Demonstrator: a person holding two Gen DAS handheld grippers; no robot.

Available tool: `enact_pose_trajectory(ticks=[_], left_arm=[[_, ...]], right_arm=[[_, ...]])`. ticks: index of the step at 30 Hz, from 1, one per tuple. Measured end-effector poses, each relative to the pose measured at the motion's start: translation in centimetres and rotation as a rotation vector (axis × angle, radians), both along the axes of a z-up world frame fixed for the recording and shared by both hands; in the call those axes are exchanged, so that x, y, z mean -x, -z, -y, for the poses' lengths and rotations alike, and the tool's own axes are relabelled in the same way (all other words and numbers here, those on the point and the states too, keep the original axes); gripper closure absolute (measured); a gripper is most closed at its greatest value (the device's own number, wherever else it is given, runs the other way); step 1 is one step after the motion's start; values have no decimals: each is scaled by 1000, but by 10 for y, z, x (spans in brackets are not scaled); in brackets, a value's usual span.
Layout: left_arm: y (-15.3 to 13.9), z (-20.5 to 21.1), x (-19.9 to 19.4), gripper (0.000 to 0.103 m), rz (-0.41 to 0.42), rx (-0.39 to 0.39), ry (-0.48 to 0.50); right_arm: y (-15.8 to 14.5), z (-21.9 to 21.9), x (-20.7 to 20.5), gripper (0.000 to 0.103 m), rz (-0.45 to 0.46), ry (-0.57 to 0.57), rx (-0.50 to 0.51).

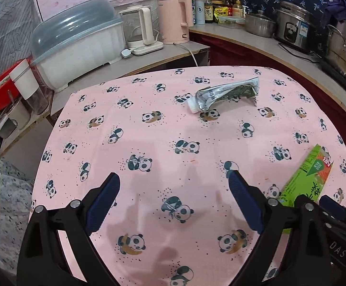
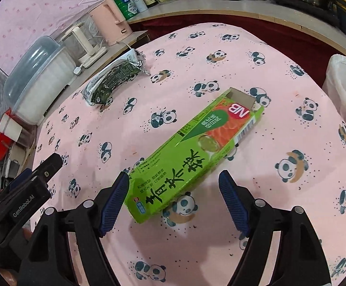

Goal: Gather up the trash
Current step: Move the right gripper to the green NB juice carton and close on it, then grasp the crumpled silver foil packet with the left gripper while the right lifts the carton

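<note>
A flattened green drink carton [image 2: 192, 147] lies on the pink panda tablecloth [image 2: 256, 190]. Its near end sits between the fingers of my right gripper [image 2: 173, 176]. The jaws stand wide, the left pad close to the carton's corner and the right pad apart from it. A crumpled silver pouch with a white spout [image 1: 223, 93] lies further back on the cloth. My left gripper [image 1: 174, 175] hovers open over bare cloth with nothing between its fingers. The carton [image 1: 309, 171] shows at its right, and the pouch [image 2: 111, 83] shows at the far left of the right wrist view.
A white bag-lined bin [image 2: 344, 90] stands at the table's right edge. Behind the table runs a counter [image 1: 256, 40] with a pink kettle [image 1: 173, 21], a lidded dish box [image 1: 77, 47], bottles and steel pots [image 1: 292, 23]. Clutter sits low at the left.
</note>
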State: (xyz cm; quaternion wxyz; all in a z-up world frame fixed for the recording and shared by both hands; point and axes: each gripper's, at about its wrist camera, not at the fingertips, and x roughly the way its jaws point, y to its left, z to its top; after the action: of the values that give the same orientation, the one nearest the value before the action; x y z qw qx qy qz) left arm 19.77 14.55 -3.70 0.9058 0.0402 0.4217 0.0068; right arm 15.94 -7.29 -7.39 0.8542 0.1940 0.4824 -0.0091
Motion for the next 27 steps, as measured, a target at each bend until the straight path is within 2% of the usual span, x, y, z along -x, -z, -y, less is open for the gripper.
enact_pose_trajectory(ticks=[6,8,12,15,22,27], left_arm=[[0,-11,-17,15,10,-13,31],[2,-12,-24,14,14,-18,47],[6,-8,-42,12,13,-26,87],[9,-4,-55,11,15,-27,120],[18,15,-90,10,20,-42,209],[21,31,-119,10,37,-41,262]], right_arm=[[10,-8,-19,28,-12,22,15],[11,-9,-25,32,-11,23,24],[11,-8,-37,61,-7,33,33],[10,-5,-43,70,9,40,6],[0,-1,-55,78,50,42,19],[-2,12,-63,80,52,63,-2]])
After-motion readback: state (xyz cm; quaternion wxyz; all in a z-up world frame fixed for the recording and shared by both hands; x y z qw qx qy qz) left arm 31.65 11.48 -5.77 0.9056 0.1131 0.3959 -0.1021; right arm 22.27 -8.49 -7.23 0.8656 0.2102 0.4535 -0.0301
